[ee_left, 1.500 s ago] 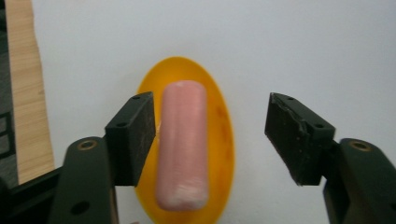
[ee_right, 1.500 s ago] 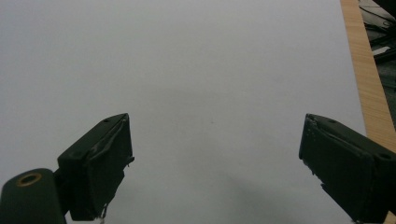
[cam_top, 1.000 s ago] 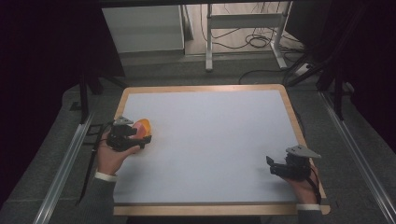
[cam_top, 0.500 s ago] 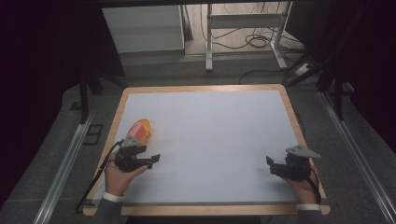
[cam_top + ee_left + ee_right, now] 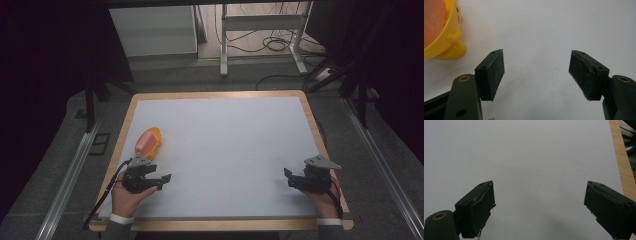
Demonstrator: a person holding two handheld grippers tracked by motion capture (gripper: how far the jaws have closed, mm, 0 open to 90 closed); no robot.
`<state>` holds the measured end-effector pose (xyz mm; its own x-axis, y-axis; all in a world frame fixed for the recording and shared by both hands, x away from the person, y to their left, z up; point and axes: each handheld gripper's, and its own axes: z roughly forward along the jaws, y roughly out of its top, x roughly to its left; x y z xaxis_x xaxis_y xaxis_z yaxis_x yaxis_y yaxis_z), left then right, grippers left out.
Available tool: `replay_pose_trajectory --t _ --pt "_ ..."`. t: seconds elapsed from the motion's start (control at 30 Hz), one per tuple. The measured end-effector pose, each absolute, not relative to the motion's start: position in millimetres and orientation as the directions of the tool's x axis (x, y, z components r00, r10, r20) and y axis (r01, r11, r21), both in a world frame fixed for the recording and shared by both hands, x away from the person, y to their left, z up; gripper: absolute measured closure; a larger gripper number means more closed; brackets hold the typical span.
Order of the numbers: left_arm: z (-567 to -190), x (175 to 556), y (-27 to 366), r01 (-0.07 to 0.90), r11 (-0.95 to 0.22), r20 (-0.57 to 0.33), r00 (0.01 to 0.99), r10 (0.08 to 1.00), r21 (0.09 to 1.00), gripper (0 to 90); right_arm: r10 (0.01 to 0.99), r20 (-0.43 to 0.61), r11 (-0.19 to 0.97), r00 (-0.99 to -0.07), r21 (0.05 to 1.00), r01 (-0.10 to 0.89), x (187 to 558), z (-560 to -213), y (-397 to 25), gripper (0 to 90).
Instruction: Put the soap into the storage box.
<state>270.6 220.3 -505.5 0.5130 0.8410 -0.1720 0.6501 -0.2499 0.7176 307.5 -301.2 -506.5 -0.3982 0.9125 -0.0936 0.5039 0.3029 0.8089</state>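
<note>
Orange-and-yellow plastic duck-shaped toy (image 5: 148, 142) now lies free on the white counter (image 5: 225, 145), at eleven o'clock of my left tongs (image 5: 161, 179), which have let go and pulled back, jaws apart. My right tongs (image 5: 289, 178) wait spread, empty.

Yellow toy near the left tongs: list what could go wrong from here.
1. The yellow toy lies close to the table's left wooden edge; a nudge from the open left tongs might push it off.
2. It looks rounded, so it may roll or slip if pinched off-centre.
3. In the left gripper view the toy sits outside the jaws, so closing now would likely grab nothing.
</note>
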Motion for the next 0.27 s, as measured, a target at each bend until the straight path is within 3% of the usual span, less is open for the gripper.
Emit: replay_pose_trajectory --t 0.27 --pt "-504.9 270.6 224.1 0.650 -0.243 -0.165 0.501 0.850 0.720 28.4 0.908 -0.089 0.303 -0.410 0.816 0.492 307.8 -504.7 -298.3 9.4"
